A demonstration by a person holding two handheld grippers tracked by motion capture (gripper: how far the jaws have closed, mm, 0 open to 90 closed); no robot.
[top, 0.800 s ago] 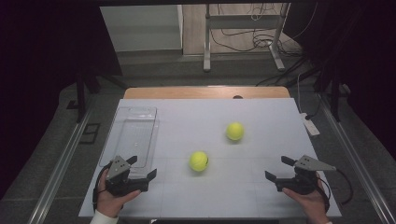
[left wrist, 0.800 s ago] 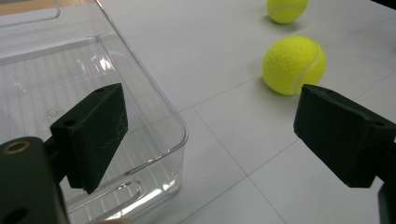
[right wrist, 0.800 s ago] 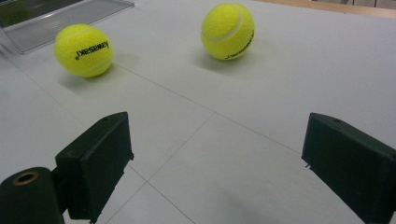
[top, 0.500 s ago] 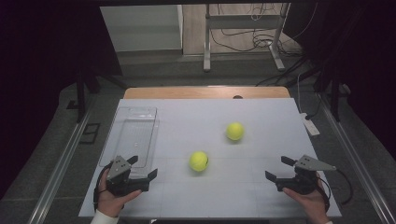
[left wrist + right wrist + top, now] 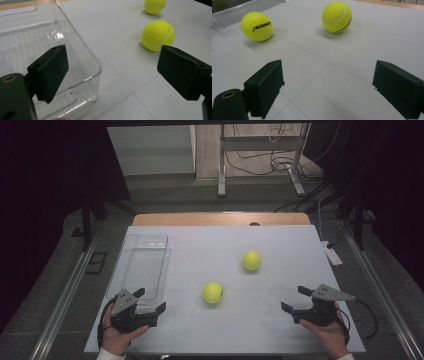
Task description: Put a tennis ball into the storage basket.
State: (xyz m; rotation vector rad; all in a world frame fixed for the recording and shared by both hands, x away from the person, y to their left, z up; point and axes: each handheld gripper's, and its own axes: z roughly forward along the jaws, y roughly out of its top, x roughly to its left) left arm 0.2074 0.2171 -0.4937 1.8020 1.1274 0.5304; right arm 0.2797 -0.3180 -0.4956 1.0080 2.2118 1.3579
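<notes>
Two tennis balls lie mid-tabletop; both my grippers' jaws stand wide, empty. I would centre the left gripper [image 5: 151, 303] squarely over the nearer ball [image 5: 213, 292] before closing, then carry it to the clear bin [image 5: 131, 275] at the left edge.

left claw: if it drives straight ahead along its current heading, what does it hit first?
Likely the nearer tennis ball, though it sits right of the open left claw's centreline. The clear bin's corner lies closer on the left side and might catch that pad first; depth is hard to judge.
</notes>
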